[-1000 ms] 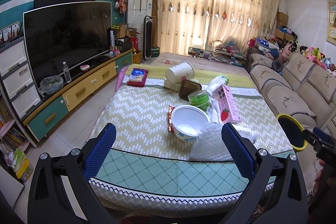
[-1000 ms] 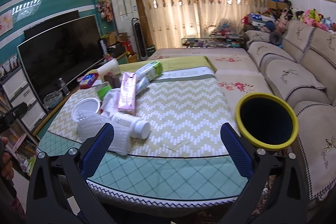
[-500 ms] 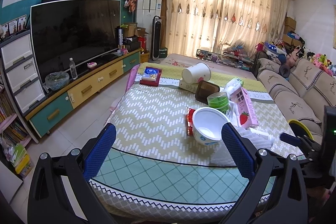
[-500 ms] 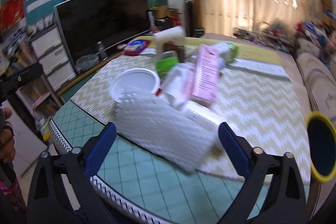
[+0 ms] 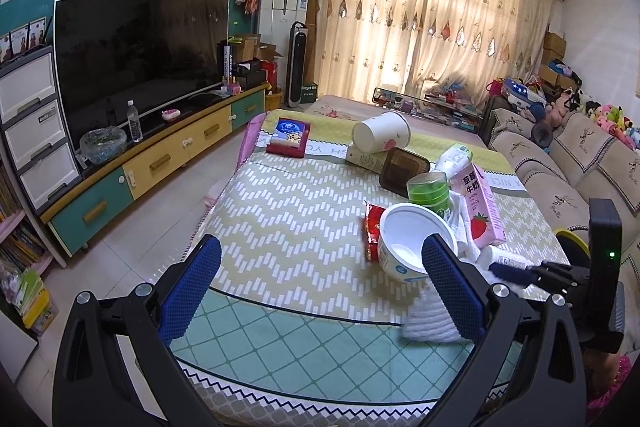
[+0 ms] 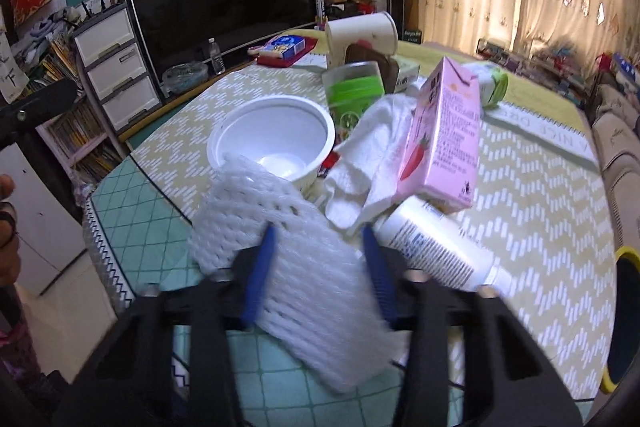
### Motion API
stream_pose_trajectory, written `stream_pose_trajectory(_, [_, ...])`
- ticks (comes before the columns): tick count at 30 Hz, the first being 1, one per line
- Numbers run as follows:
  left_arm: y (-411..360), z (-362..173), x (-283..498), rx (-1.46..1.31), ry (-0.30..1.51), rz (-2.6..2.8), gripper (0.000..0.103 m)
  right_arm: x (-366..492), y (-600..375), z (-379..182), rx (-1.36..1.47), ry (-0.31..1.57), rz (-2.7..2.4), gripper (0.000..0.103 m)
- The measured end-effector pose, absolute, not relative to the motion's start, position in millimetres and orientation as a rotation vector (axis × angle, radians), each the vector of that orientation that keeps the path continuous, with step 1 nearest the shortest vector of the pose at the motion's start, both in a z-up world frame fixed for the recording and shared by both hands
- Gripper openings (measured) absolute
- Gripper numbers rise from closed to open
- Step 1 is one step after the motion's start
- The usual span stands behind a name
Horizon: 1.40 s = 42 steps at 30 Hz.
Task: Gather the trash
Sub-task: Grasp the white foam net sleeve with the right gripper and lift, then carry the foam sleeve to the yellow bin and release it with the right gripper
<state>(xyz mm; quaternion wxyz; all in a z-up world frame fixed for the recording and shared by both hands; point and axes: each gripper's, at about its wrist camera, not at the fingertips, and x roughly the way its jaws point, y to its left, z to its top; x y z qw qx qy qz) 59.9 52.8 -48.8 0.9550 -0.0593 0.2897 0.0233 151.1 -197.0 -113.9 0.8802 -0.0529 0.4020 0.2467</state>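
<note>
The right gripper [image 6: 318,231] has its blue fingers [image 6: 260,267] drawn in on either side of a white foam net sleeve [image 6: 304,267] at the near edge of the table [image 5: 280,327], and the foam bulges between them, so they look to be pinching it. The left gripper [image 5: 318,263] hangs above the same near edge with its fingers spread wide and nothing between them.

Just behind the foam sits a white plastic bowl [image 6: 272,139], open side up, touching the sleeve's far end. Beside it to the right is a crumpled white cloth [image 6: 368,163], and a white bottle [image 6: 432,243] lies on its side against the cloth. A pink strawberry milk carton [image 6: 444,143] leans across both. From the left wrist view a red wrapper [image 5: 374,231] is tucked against the bowl's left side.

Further in stands a green container [image 5: 428,191], then a brown lidded box [image 5: 404,167], a tipped paper cup [image 5: 380,137] resting on a flat carton, and a red and blue box [image 5: 289,137] off by itself near the far left corner.

At the right edge of the table, low down, is a yellow-rimmed bin [image 6: 624,315] with a dark inside. Beyond everything are the television [image 5: 140,55], the sofa [image 5: 580,163] and the curtains [image 5: 420,27]
</note>
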Motion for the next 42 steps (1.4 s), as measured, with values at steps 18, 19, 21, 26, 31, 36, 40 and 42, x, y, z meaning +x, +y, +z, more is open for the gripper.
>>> stream_pose_trajectory(18, [27.0, -47.1, 59.7, -0.083, 0.586, 0.012, 0.099, 107.1, -247.0, -68.5, 0.056, 0.739, 0.56, 0.01])
stream_pose_trajectory(19, [25.7, -47.0, 59.2, -0.081, 0.587, 0.007, 0.099, 105.5, -251.1, -65.8, 0.064, 0.732, 0.554, 0.01])
stream_pose_trajectory(21, [22.3, -46.3, 57.7, -0.077, 0.587, -0.002, 0.099, 103.7, -261.3, -59.7, 0.076, 0.711, 0.53, 0.01])
stream_pose_trajectory(26, [12.7, -46.1, 58.4, -0.072, 0.593, -0.03, 0.099, 107.8, -299.0, -52.2, 0.12, 0.671, 0.418, 0.01])
stream_pose_trajectory(31, [5.2, -51.5, 67.6, -0.09, 0.63, -0.074, 0.099, 120.4, -364.9, -49.3, 0.166, 0.639, 0.195, 0.01])
stream_pose_trajectory(36, [-8.2, -55.8, 77.8, -0.083, 0.636, -0.117, 0.099, 137.6, -438.4, -59.8, 0.211, 0.643, -0.043, 0.01])
stream_pose_trajectory(40, [-23.1, -56.6, 91.0, -0.075, 0.638, -0.141, 0.099, 155.3, -495.0, -81.6, 0.255, 0.681, -0.201, 0.01])
stream_pose_trajectory(42, [-29.6, -57.9, 97.2, -0.076, 0.643, -0.149, 0.099, 166.3, -517.1, -95.4, 0.264, 0.703, -0.262, 0.01])
